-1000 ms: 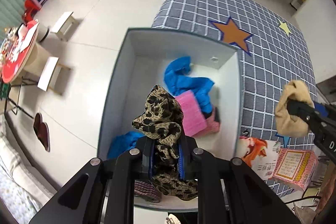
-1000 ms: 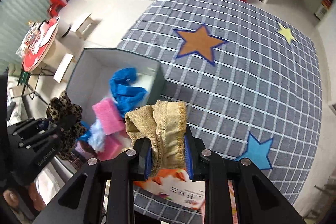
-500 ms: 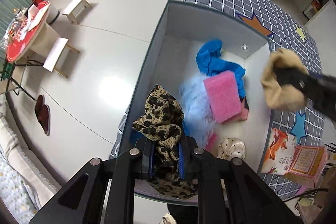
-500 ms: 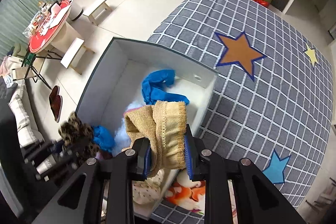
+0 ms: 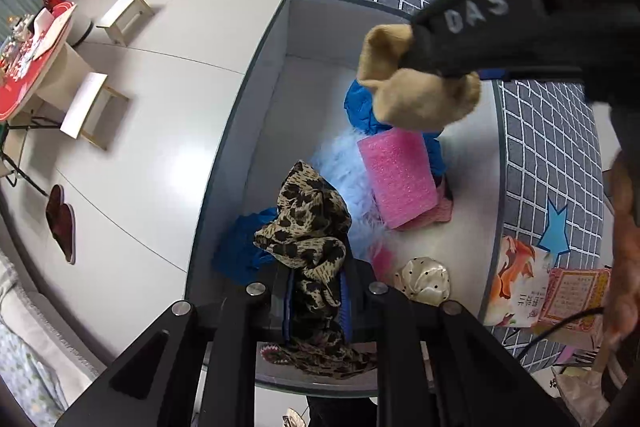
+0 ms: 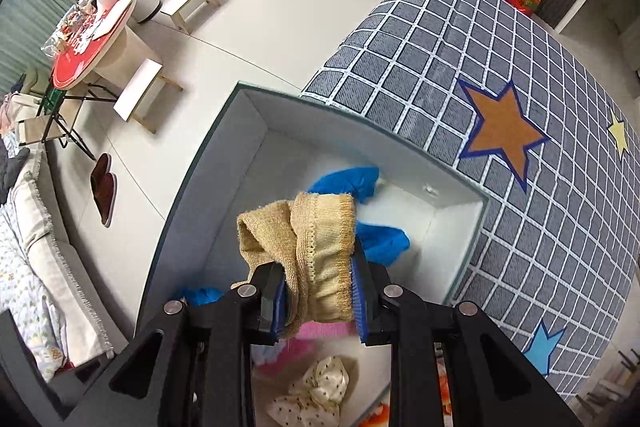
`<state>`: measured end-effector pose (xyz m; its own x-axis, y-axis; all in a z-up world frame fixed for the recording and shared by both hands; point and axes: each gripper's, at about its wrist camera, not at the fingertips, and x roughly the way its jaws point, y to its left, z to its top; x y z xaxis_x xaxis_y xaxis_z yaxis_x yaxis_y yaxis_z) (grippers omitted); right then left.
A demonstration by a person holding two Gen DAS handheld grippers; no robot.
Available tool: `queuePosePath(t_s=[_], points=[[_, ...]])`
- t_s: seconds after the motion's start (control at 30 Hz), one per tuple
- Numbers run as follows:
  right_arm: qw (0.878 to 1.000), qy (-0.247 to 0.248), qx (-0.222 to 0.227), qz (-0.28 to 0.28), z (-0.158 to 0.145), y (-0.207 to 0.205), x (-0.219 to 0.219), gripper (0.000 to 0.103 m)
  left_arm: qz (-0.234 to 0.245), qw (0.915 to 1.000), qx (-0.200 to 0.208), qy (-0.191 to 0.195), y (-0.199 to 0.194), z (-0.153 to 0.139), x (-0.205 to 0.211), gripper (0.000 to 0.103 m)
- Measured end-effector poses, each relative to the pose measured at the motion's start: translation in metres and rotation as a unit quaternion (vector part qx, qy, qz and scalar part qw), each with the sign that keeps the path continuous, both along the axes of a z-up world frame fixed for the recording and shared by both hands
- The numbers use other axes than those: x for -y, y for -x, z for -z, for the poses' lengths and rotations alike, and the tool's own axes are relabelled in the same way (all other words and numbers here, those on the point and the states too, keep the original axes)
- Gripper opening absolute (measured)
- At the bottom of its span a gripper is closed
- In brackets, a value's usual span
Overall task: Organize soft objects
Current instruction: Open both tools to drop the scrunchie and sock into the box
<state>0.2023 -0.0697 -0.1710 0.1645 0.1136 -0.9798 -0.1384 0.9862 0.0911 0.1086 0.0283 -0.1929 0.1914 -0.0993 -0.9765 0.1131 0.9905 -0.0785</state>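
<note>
My left gripper is shut on a leopard-print cloth and hangs over the near end of a white open box. My right gripper is shut on a tan knitted sock and hovers above the same box; from the left wrist view that sock sits over the box's far half. Inside lie blue cloths, a pink sponge, a pale blue fluffy piece and a cream dotted scrunchie.
The box rests at the edge of a grey checked cover with stars. Printed cards lie on it by the box's near right corner. Below to the left are white floor, small stools, a red round table and slippers.
My right gripper has carried the tan sock leftwards from above the checked cover to over the box. The left gripper with the leopard cloth shifted early on, then held still.
</note>
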Motion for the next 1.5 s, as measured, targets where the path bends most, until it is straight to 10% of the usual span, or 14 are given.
queuePosePath(t_s=[1.5], points=[[0.998,0.006,-0.051,0.034,0.044,-0.03,0.04,0.026,0.019,0.9996,-0.008,0.017,-0.015,0.014,0.013,0.02]])
